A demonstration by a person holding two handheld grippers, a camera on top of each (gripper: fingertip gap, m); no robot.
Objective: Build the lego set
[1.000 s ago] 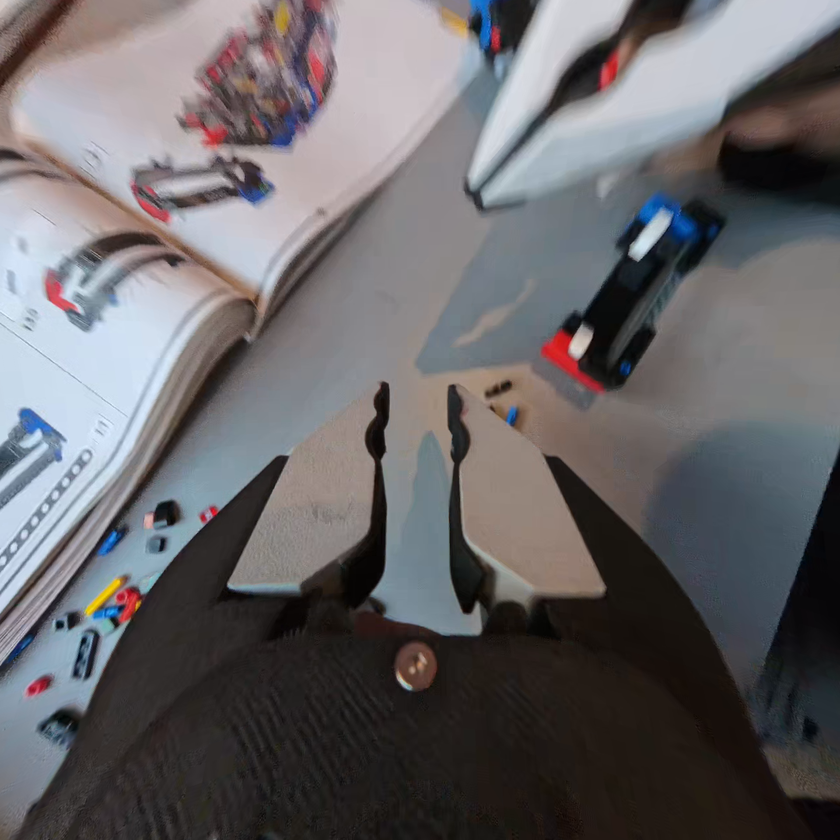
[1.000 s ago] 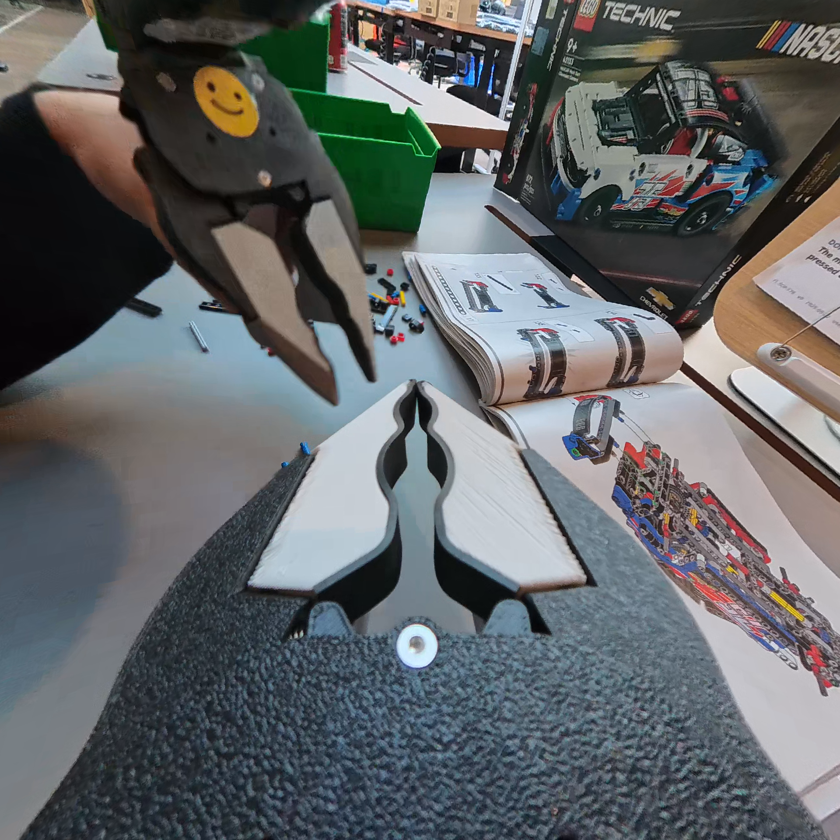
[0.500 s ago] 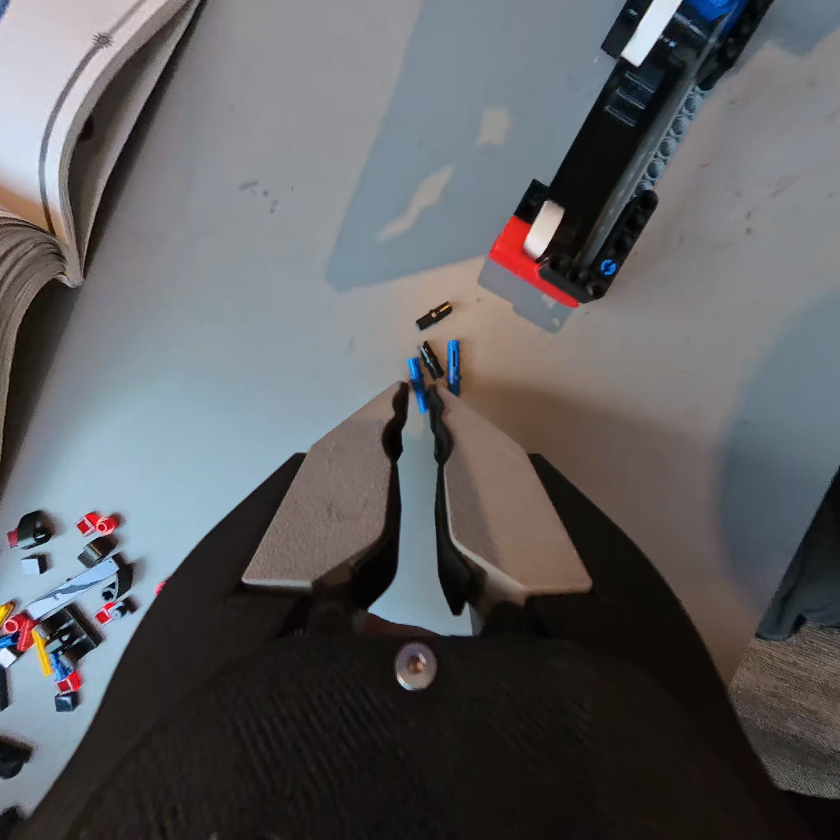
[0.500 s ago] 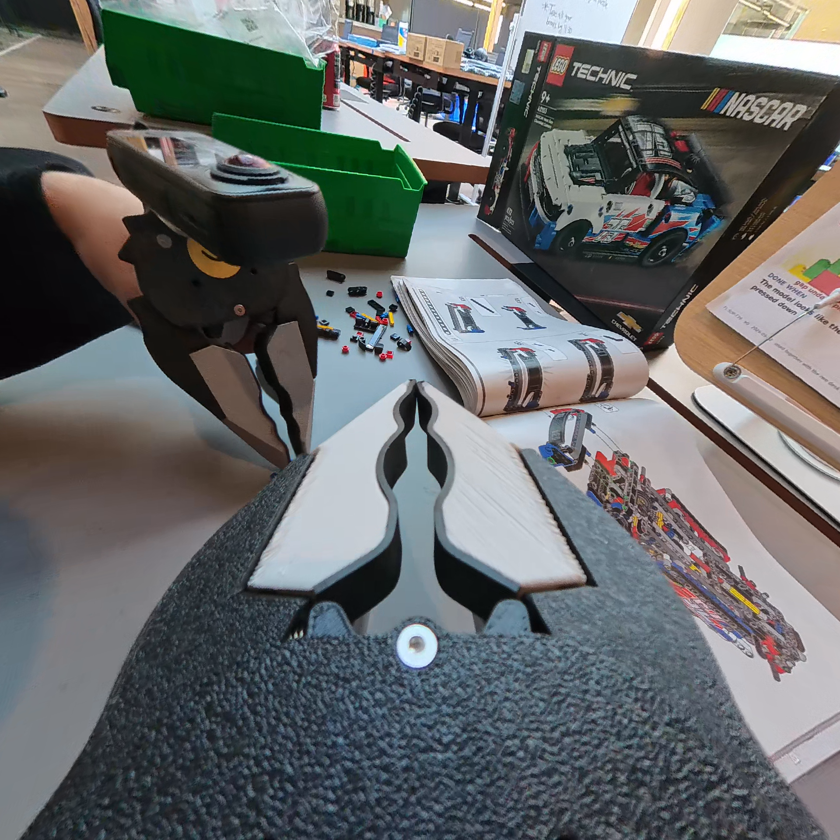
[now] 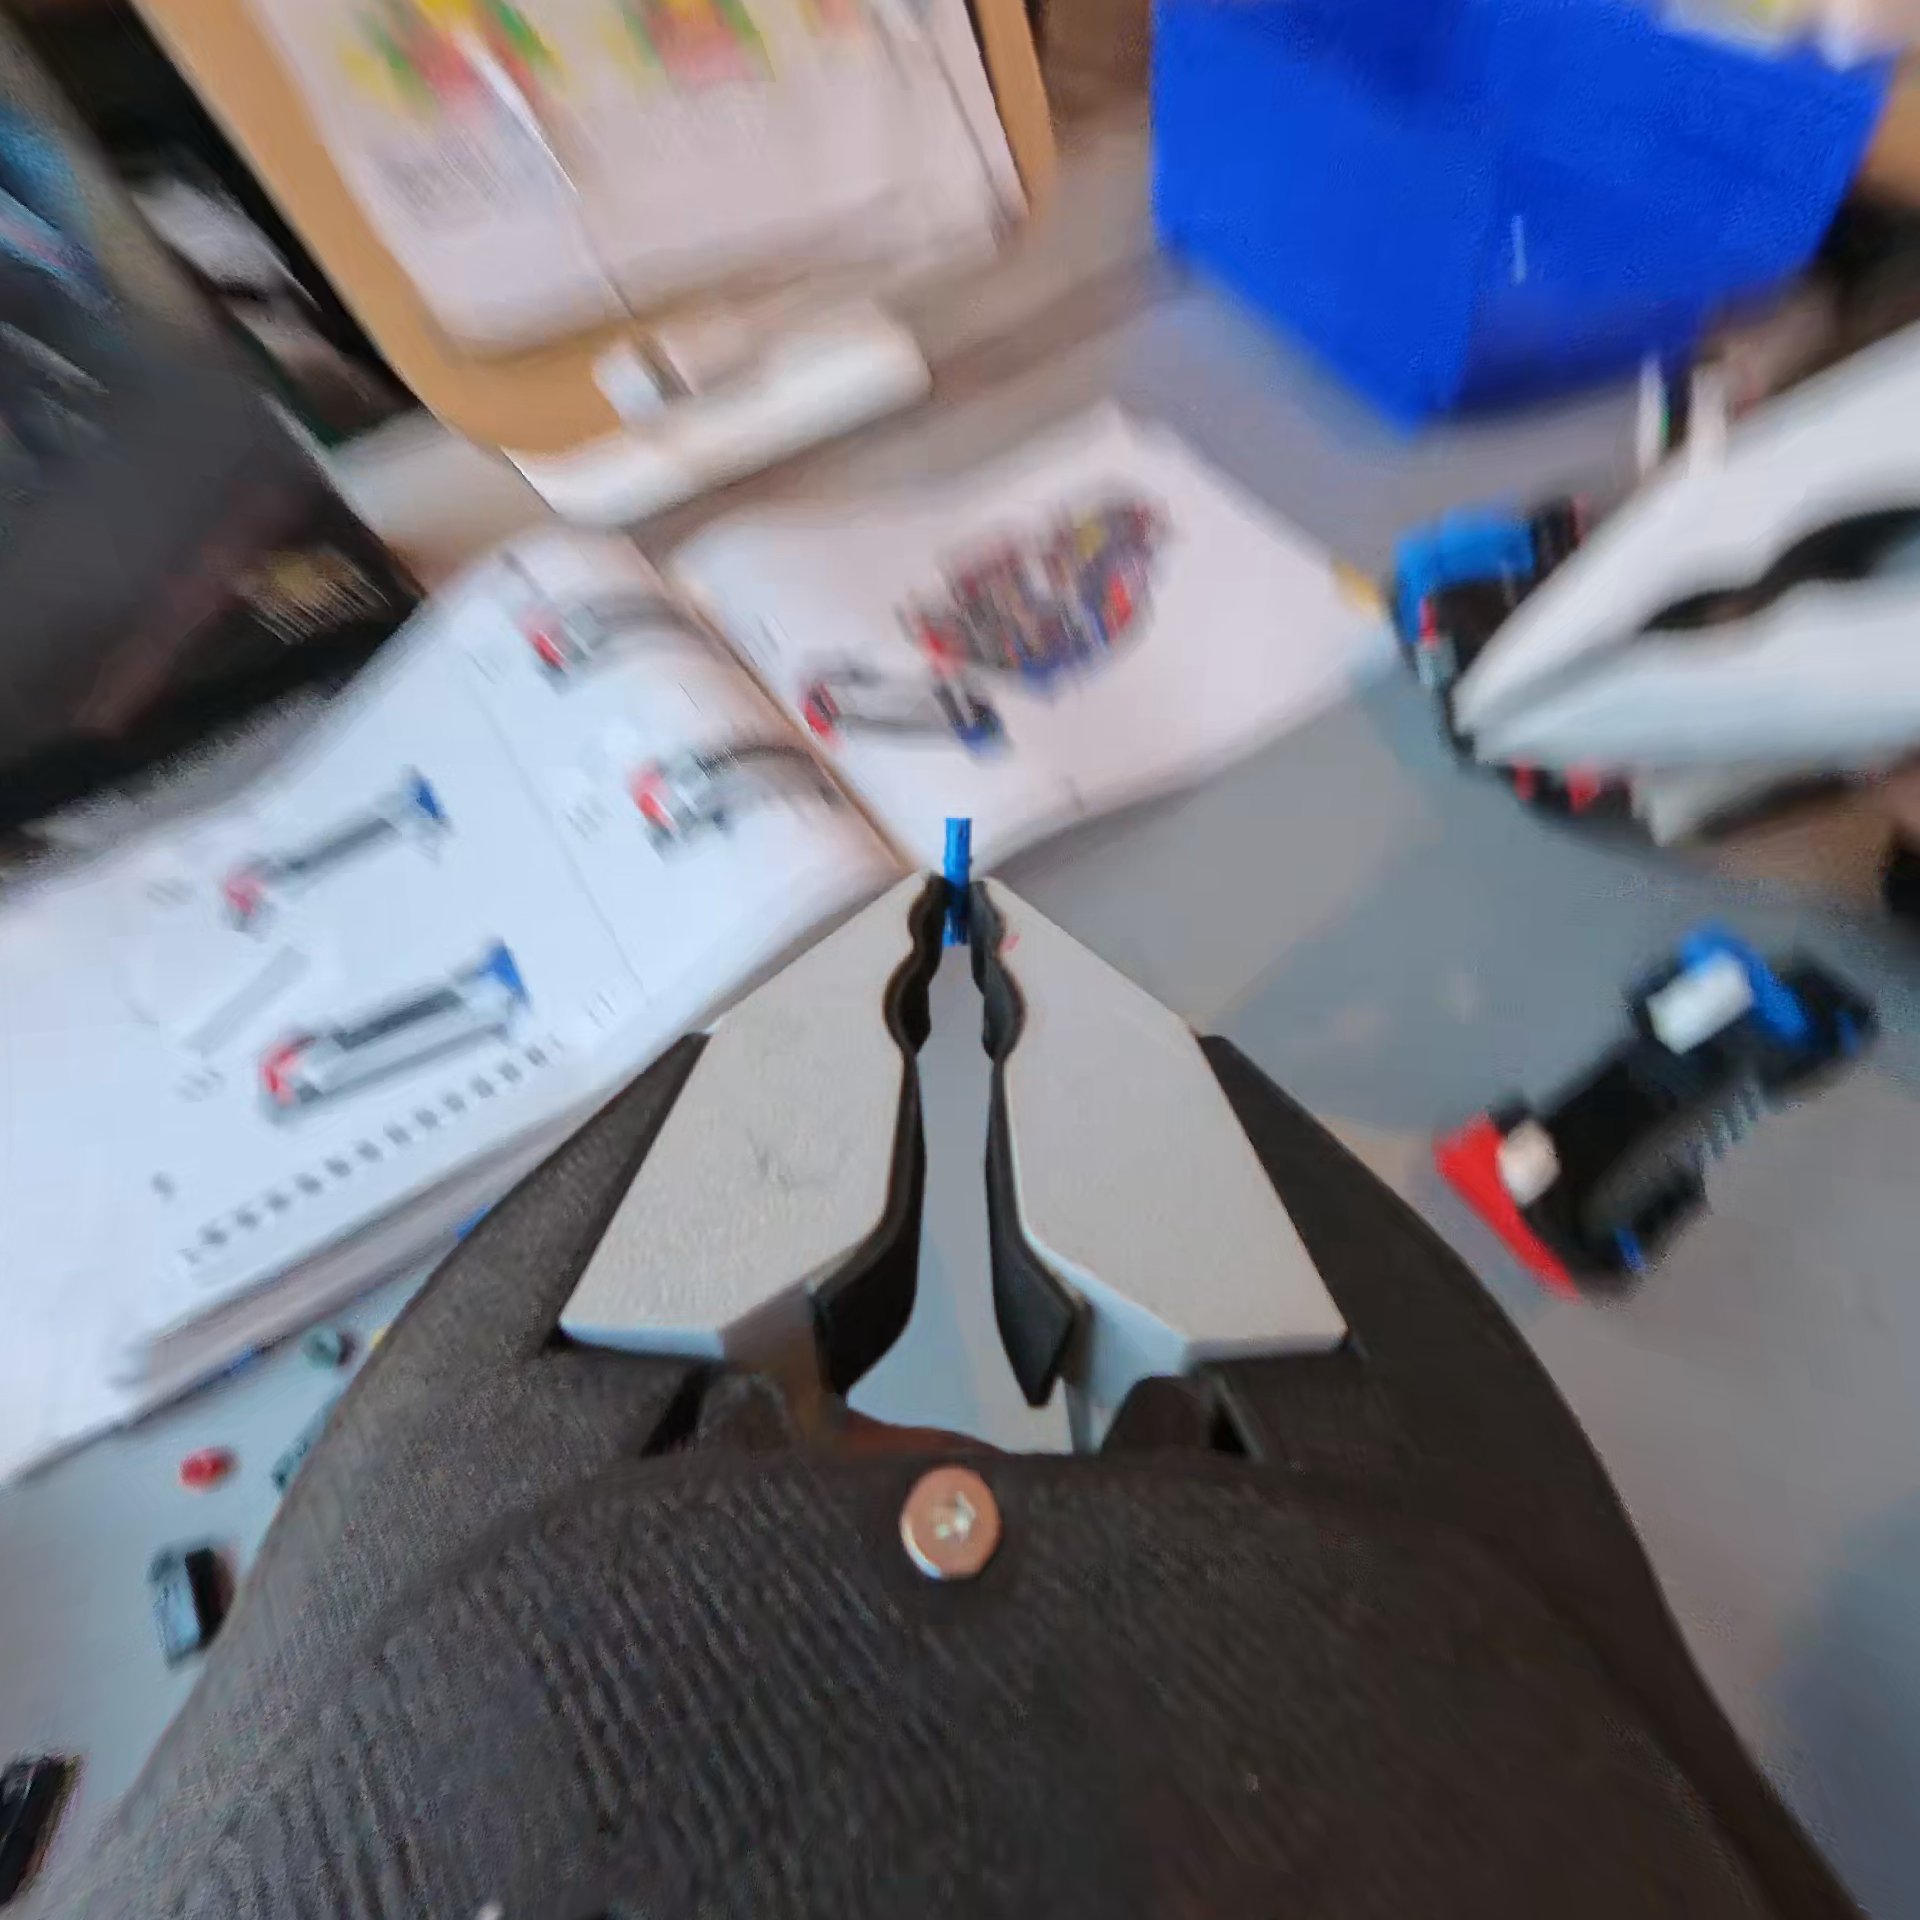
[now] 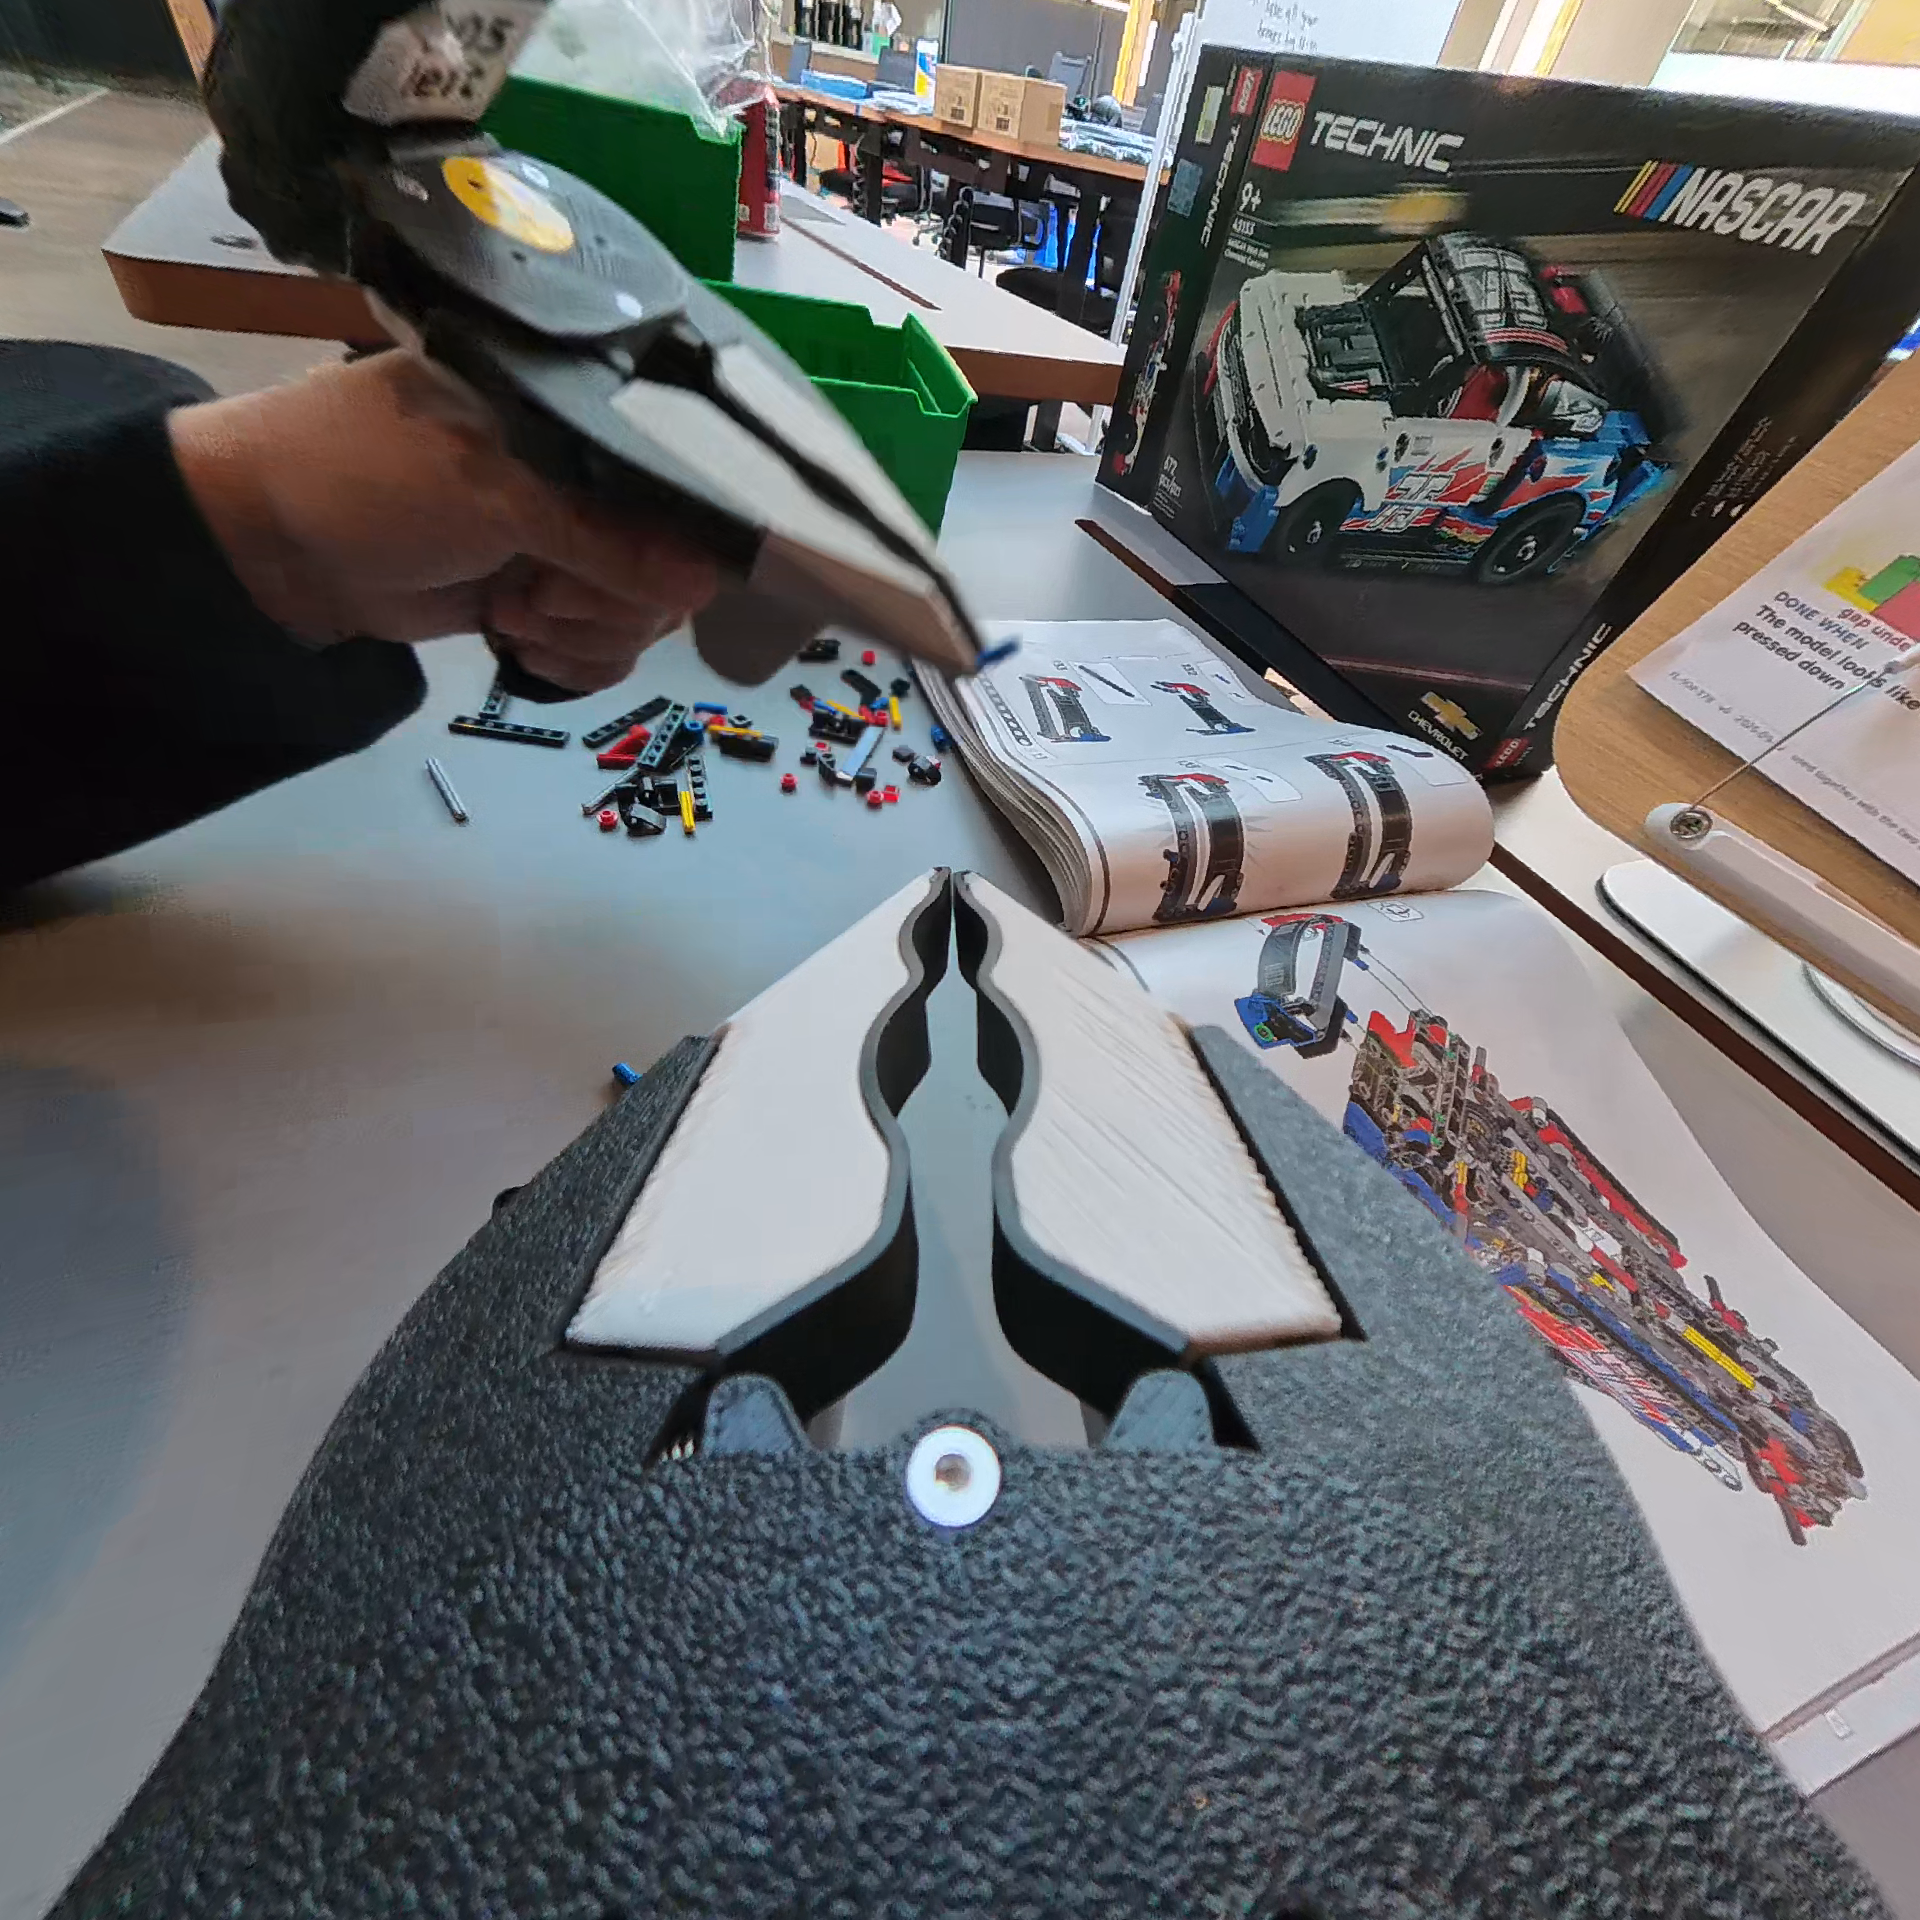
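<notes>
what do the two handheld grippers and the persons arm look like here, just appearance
Both grippers are black textured wedges with two pale tapered fingers edged in wavy black pads and a silver screw at the base. The left gripper carries a round yellow sticker; the right gripper has a coarser, pebbled shell. The arm wears a black sleeve.

The left gripper [image 5: 957, 902] has lifted a blue pin [image 5: 956, 862] (jaws pinching it) off the table [image 6: 312, 1039].

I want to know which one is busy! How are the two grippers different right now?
The left gripper pinches a small blue pin at its tips; the right gripper is shut on nothing. The left has a ribbed black body with grey fingers; the right has a pebbly one with whiter fingers. Both are shut and off the table.
</notes>
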